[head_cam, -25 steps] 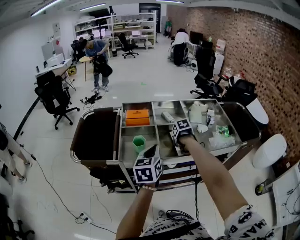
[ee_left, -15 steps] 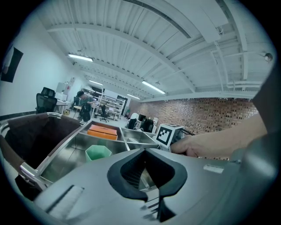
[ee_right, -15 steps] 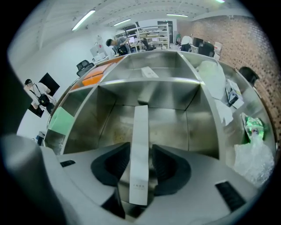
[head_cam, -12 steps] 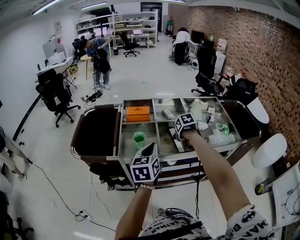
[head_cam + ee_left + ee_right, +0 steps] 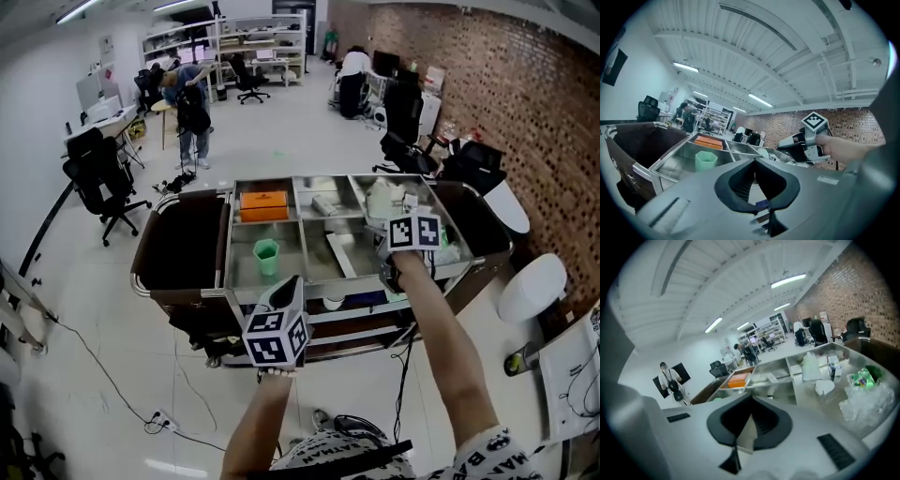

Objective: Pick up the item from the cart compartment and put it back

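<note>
Cart (image 5: 246,281): a steel top is divided into compartments, with a dark bin at its left end.
Right tool (image 5: 752,398): it is held over the cart's right side; its jaws are closed together and nothing is gripped.
Left tool (image 5: 755,161): it is held before the cart's front edge, jaws pressed together, empty.
Orange box (image 5: 263,204): it is laid in the rear left compartment.
Flat white item (image 5: 340,253): it is laid aslant in the front middle compartment, apart from both tools.
Green cup (image 5: 266,258): it is stood upright in the front left compartment.

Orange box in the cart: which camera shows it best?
The head view: the orange box shows whole from above. The left gripper view and the right gripper view catch it only from a low angle, side-on.
</note>
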`<action>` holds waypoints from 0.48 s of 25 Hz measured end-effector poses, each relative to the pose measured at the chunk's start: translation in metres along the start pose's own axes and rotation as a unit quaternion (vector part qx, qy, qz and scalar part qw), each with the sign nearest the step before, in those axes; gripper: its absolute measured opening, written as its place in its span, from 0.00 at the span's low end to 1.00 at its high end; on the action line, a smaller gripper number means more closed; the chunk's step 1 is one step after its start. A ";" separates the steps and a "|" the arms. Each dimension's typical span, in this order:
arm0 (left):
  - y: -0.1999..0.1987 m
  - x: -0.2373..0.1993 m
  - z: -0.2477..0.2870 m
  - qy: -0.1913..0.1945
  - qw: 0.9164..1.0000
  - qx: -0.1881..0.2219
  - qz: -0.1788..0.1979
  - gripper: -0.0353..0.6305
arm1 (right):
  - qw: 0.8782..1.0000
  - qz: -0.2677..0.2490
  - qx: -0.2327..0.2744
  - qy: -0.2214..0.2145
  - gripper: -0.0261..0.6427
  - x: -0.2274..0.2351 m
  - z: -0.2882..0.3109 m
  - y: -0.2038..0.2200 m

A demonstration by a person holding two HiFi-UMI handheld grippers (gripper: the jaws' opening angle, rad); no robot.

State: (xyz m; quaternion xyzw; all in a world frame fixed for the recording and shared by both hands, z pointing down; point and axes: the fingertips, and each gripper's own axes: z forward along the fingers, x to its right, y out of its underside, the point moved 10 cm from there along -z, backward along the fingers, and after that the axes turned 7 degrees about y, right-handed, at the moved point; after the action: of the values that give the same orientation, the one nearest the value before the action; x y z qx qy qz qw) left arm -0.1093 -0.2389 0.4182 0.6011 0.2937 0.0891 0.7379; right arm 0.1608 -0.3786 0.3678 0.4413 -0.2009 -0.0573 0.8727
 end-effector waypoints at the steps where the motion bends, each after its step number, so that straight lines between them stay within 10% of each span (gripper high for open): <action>1: 0.001 0.004 -0.005 0.000 1.000 0.002 0.003 0.06 | 0.999 0.003 0.030 -0.015 0.05 -0.003 -0.014 0.004; 12: 0.041 0.081 -0.051 -0.025 0.999 0.017 0.040 0.06 | 0.982 -0.071 0.161 -0.067 0.05 -0.003 -0.133 0.105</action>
State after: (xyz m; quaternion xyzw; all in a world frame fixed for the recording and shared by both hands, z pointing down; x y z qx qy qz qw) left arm -0.0619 -0.1457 0.4251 0.6270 0.2522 0.0987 0.7304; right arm 0.2037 -0.2150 0.3796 0.5841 -0.2334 -0.1152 0.7688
